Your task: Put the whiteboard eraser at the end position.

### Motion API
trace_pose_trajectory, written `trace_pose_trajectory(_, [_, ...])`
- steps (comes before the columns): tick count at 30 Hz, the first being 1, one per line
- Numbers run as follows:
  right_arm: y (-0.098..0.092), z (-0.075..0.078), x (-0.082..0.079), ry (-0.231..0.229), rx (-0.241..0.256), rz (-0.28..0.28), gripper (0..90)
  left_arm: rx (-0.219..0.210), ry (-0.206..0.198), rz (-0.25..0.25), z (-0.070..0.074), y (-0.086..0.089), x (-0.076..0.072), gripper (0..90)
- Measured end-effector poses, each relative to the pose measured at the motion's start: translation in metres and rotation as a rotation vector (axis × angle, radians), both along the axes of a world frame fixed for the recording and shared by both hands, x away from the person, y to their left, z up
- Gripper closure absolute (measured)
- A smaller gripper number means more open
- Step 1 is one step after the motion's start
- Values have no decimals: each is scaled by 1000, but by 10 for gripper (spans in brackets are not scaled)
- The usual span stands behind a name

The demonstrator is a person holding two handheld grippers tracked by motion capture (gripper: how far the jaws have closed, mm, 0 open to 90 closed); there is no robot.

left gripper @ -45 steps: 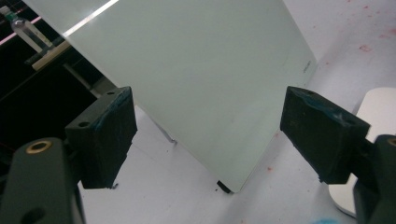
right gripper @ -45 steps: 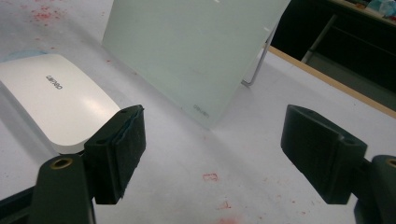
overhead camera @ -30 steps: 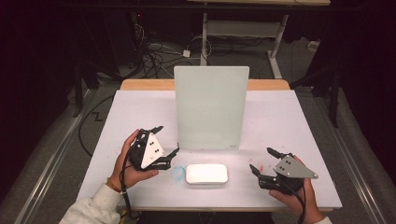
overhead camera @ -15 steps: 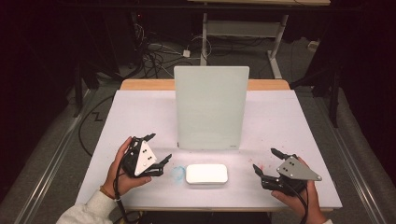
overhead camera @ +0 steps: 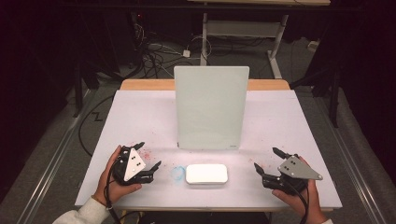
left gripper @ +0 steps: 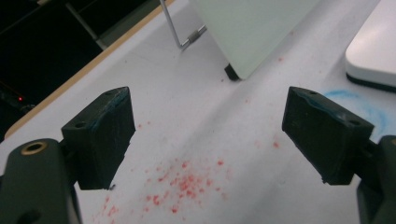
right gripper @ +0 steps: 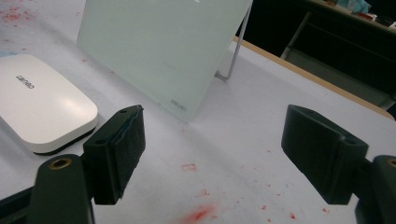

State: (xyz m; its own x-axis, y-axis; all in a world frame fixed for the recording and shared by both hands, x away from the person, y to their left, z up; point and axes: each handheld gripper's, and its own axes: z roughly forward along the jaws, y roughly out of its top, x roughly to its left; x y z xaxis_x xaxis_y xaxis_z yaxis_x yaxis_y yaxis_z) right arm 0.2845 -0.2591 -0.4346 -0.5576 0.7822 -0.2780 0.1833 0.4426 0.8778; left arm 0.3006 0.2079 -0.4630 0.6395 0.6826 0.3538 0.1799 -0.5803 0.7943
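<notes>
A pale green glass board [overhead camera: 211, 107] stands tilted on a wire stand in the middle of the white table [overhead camera: 140, 116]. In front of it lies a flat white rounded eraser [overhead camera: 206, 173]. My left gripper [overhead camera: 149, 156] rests near the front left edge, held by a hand, jaws open and empty. My right gripper [overhead camera: 266, 161] sits at the front right, also open and empty. In the left gripper view the board's corner [left gripper: 252, 37] and the eraser [left gripper: 373, 51] lie ahead. In the right gripper view the eraser [right gripper: 42, 107] is at left, the board [right gripper: 163, 51] ahead.
Red marker specks [left gripper: 187, 179] dot the table between the left jaws, and a blue smudge [overhead camera: 177, 172] lies beside the eraser. More red specks [right gripper: 201, 212] lie near the right gripper. Cables and desk legs stand on the floor beyond the table's wooden back edge [overhead camera: 144, 85].
The left gripper has drawn back toward the front left edge and lowered. The right gripper has shifted slightly toward the front. Board and eraser have not moved.
</notes>
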Motion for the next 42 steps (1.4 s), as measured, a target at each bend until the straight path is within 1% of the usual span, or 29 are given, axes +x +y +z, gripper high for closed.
trace_pose_trajectory(2, [-1, -1, 0, 2, 2, -7, 222, 1, 13, 6, -4, 4, -2, 166])
trace_pose_trajectory(3, [-1, -1, 0, 2, 5, -8, 220, 9, 20, 8, -6, 6, -3, 166])
trace_pose_trajectory(7, [-1, -2, 2, 9, 6, -13, 215, 7, 48, 20, -11, 13, -8, 166])
trace_pose_trajectory(10, [-1, -3, 2, 9, 4, -12, 207, 13, 50, 22, -12, 12, -9, 153])
trace_pose_trajectory(12, [-2, -2, 2, 12, 8, -18, 198, 2, 49, 24, -12, 12, -9, 152])
trace_pose_trajectory(14, [-2, -2, 3, 11, 14, -20, 185, 10, 53, 25, -13, 12, -9, 152])
trace_pose_trajectory(16, [-2, -2, 4, 12, 15, -25, 166, 10, 52, 24, -13, 12, -9, 152])
trace_pose_trajectory(19, [-1, -1, 4, 7, 7, -20, 166, 3, 52, 28, -12, 12, -8, 152])
trace_pose_trajectory(20, [-1, -1, 3, 11, 10, -23, 166, 5, 53, 26, -13, 12, -8, 152])
trace_pose_trajectory(22, [0, -1, 3, 6, 3, -22, 166, 9, 51, 29, -13, 12, -9, 152])
trace_pose_trajectory(24, [1, 0, 3, 3, 5, -20, 166, -3, 49, 30, -12, 13, -9, 152])
trace_pose_trajectory(26, [2, -1, 4, 1, -3, -23, 166, 2, 49, 31, -12, 14, -9, 152])
trace_pose_trajectory(28, [3, -1, 5, 1, 4, -19, 166, 0, 53, 32, -12, 15, -8, 152])
trace_pose_trajectory(33, [5, -3, 8, 8, 1, -11, 167, -1, 60, 38, -14, 15, -9, 153])
trace_pose_trajectory(36, [6, -3, 8, 7, 4, -5, 167, 1, 56, 39, -12, 15, -10, 153])
trace_pose_trajectory(38, [6, -4, 8, 6, -8, 0, 166, -3, 53, 38, -11, 15, -10, 152])
trace_pose_trajectory(42, [4, -3, 7, 2, -1, -13, 167, 3, 56, 35, -12, 15, -10, 153])
